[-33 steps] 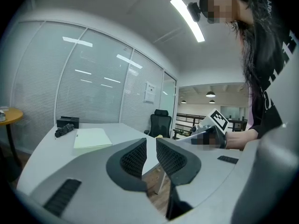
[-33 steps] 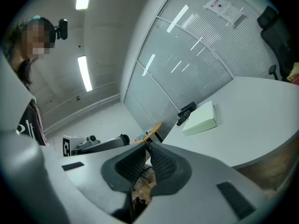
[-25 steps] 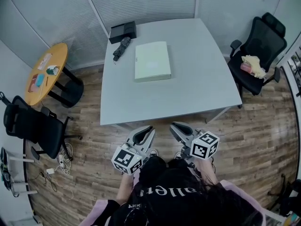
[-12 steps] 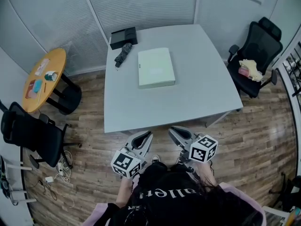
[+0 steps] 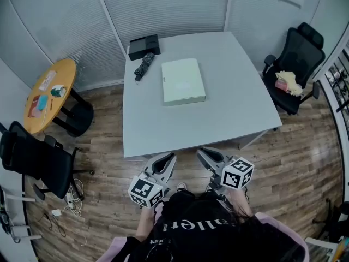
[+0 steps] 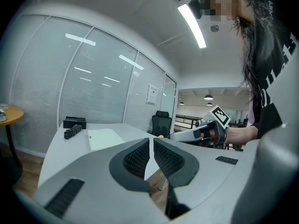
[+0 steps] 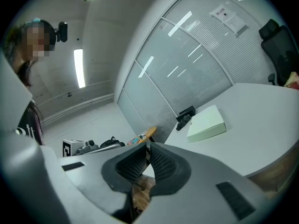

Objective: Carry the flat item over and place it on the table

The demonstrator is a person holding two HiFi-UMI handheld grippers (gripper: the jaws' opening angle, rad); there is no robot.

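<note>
A flat pale green box (image 5: 183, 81) lies on the grey table (image 5: 218, 119), toward its far half; it also shows as a flat box (image 6: 105, 138) in the left gripper view and a pale box (image 7: 206, 123) in the right gripper view. My left gripper (image 5: 169, 158) hangs just short of the table's near edge, shut and empty. My right gripper (image 5: 203, 153) is beside it, also shut with nothing in it. In each gripper view the jaw tips meet: left gripper (image 6: 151, 140), right gripper (image 7: 148, 147).
A folded dark umbrella (image 5: 144, 65) and a black box (image 5: 144, 46) sit at the table's far left corner. A round wooden side table (image 5: 48, 94) and a black chair (image 5: 35, 160) stand left. Another black chair (image 5: 296, 64) with cloth on it stands right.
The table and green box sit slightly lower and nearer in the head view. Both grippers stay low in front of the person.
</note>
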